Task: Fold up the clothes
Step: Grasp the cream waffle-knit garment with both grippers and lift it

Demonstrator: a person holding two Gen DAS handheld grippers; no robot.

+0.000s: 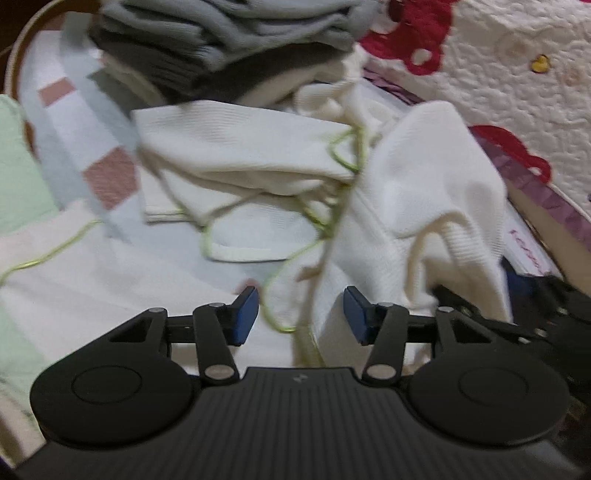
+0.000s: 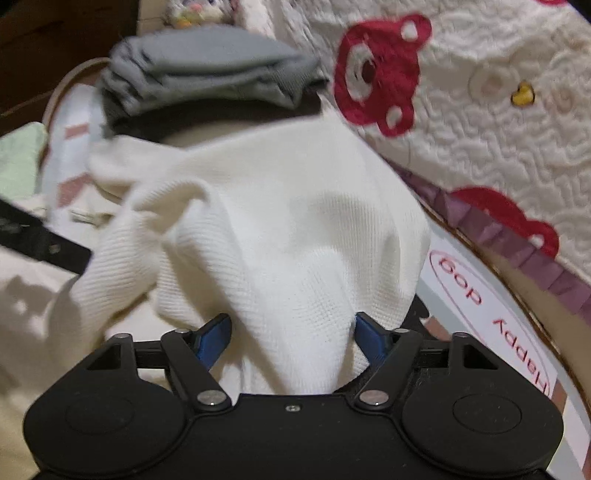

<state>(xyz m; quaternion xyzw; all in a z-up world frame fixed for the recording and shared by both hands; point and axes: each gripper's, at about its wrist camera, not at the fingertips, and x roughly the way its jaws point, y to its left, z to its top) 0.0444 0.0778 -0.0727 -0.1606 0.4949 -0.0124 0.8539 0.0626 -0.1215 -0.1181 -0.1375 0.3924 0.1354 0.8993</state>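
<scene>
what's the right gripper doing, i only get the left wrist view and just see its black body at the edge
Observer: The right gripper has the white knit garment bunched between its fingers, which look only partly closed.
Operator: anything printed on that surface past the garment
Observer: Yes, a red oval label reading "Happy dog" lies right of the garment.
Operator: is the folded pile still there
Observer: A grey folded stack sits behind the garment, with a small plush toy beyond it.
</scene>
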